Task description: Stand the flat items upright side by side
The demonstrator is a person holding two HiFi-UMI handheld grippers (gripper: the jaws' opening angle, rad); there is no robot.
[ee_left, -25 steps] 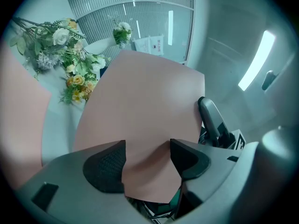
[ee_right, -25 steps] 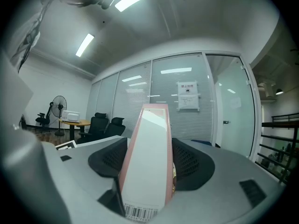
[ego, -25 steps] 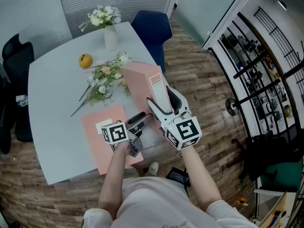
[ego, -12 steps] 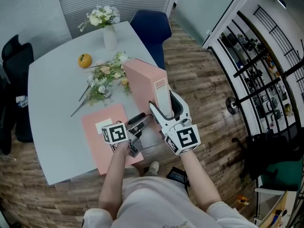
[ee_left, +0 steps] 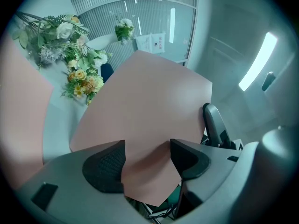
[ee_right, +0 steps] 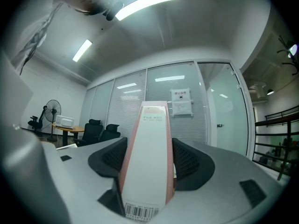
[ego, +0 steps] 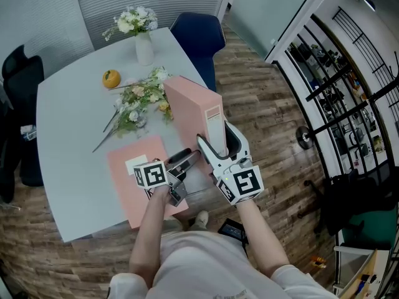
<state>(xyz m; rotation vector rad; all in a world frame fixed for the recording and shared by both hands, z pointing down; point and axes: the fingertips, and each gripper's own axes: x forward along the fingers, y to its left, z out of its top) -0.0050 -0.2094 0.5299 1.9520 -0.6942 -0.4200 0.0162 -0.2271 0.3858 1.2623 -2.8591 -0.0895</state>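
Your right gripper (ego: 214, 132) is clamped on the spine of the pink file box (ego: 190, 108), which stands upright near the table's (ego: 68, 142) right edge. The right gripper view shows the grip closely: both black pads press the narrow white-faced spine (ee_right: 148, 171), with "FILE BOX" printed near its top and a barcode (ee_right: 140, 212) at its foot. That view also takes in a glass wall with a posted notice (ee_right: 181, 101), a standing fan (ee_right: 49, 108) and black office chairs (ee_right: 100, 129), which the head view misses.

Your left gripper (ego: 186, 156) hovers low over the table, pointed at the upright box's lower end. In the left gripper view its jaws stand apart, holding nothing; the box's broad pink face (ee_left: 145, 106) fills the gap between the pads, one corner dipping down between them. You cannot tell from any view whether the pads touch that face.

Only the head view shows the whole layout. A second pink file box (ego: 124, 195) lies flat on the table's near side, its white label (ego: 134, 165) facing up, partly under your left gripper. Loose flowers (ego: 140, 104) lie just left of the upright box, an orange (ego: 111, 78) sits beyond them, and a white vase of flowers (ego: 144, 42) stands near the far edge beside a blue chair (ego: 198, 36). The left gripper view catches the loose flowers (ee_left: 77, 73) and the vase (ee_left: 124, 29) from table height.
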